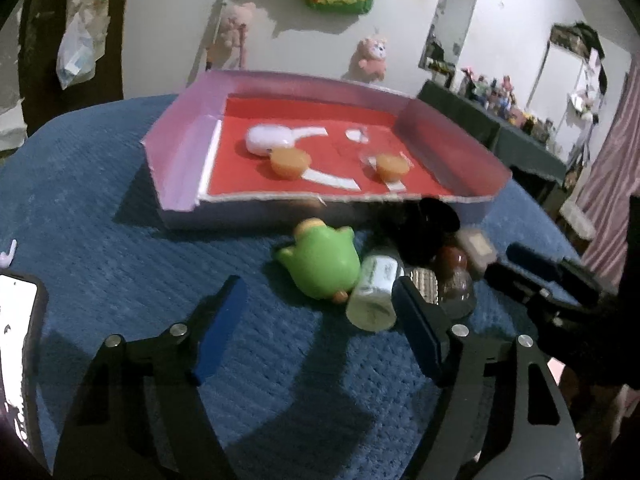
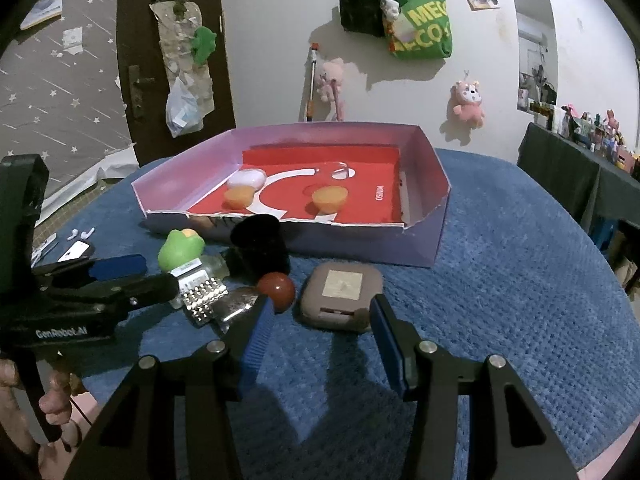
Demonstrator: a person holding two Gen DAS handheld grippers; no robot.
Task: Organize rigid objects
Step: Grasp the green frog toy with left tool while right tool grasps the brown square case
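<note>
**Both grippers lining up over the pile**

While the box (image 2: 424,216) waits with three pieces inside, the right gripper (image 2: 320,330) hangs wide open, empty, facing the brown case (image 2: 340,294) lying flat. Next call: straddle and squeeze. Left gripper (image 1: 316,320), also open and empty, faces the bottle (image 1: 376,292), lying lengthwise, base toward its camera.

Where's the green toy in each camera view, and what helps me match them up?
Left wrist: the green toy lies centre frame, just ahead of the open jaws, near the tray's front wall.
Right wrist: it sits left of centre, beside the black cup.
Shared landmark: the purple tray with red floor.
</note>
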